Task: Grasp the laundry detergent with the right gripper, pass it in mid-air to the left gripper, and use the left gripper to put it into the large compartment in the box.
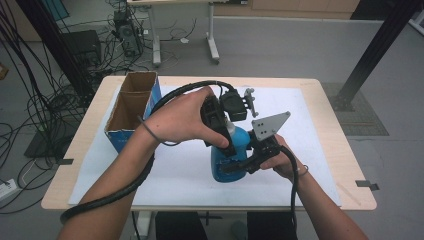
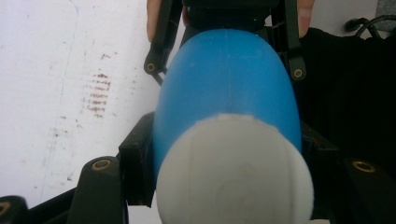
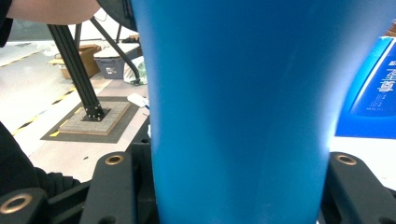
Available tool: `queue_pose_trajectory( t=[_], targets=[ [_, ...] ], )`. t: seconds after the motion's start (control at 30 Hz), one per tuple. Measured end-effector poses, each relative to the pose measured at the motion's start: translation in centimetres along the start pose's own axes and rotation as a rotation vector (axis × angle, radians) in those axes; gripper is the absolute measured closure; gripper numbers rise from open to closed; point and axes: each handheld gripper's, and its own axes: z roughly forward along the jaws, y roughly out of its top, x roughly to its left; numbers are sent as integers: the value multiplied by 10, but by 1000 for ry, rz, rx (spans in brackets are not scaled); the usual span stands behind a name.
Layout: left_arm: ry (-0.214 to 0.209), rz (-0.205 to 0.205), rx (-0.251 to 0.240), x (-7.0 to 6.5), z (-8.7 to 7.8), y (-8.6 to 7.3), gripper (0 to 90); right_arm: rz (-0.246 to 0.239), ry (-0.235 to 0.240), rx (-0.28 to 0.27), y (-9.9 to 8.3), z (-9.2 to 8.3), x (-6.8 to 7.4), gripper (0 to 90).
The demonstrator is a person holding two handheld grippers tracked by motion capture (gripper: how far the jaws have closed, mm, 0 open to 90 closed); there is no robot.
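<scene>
You have the blue bottle [image 1: 234,157] standing on the white sheet [image 1: 180,170] near the middle of the table [image 1: 330,130], and both tools are already on it: your right gripper [image 1: 239,166] is clamped around the lower body from the side, and your left gripper [image 1: 222,141] has come in from above with its jaws closed at the neck, about the white cap [image 2: 233,172]. So the securing looks done; what seems left is the work on the cap itself, a twist or pull, and nothing shows it loosened yet. The open cardboard box [image 1: 131,107] waits at the table's left, well apart from the bottle. The high view gives you the layout and both hands at once. The left gripper view looks down over the cap and the bottle's shoulder, with the other gripper's jaws beyond. The right gripper view shows the blue wall pressed between its jaws.
</scene>
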Motion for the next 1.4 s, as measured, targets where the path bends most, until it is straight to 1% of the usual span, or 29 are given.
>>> queue_pose_trajectory(
  t=[0.2,0.67,0.7,0.8,0.83,1.0,1.2,1.37,1.4],
  targets=[
    [0,-5,5,0,-1,1,376,-2,1,-5,0,-1,0,445],
    [10,4,11,-1,-2,1,377,-10,-4,-7,1,1,0,444],
    [10,-2,7,-1,-2,1,378,-9,-5,-6,1,1,0,444],
    [9,-3,10,-2,-2,0,378,-10,-3,-5,1,1,0,444],
    [10,3,13,-1,-2,0,378,-11,-3,-5,1,2,0,444],
    [19,2,12,-2,-3,-1,379,-14,-9,-4,2,3,0,443],
    [29,2,11,-2,-4,-1,379,-18,-12,-16,2,4,-1,436],
    [42,-3,30,-4,-3,0,380,-25,-18,-12,2,6,-1,429],
    [42,-6,27,-4,-4,-1,379,-24,-17,-14,1,6,-1,427]
  ],
)
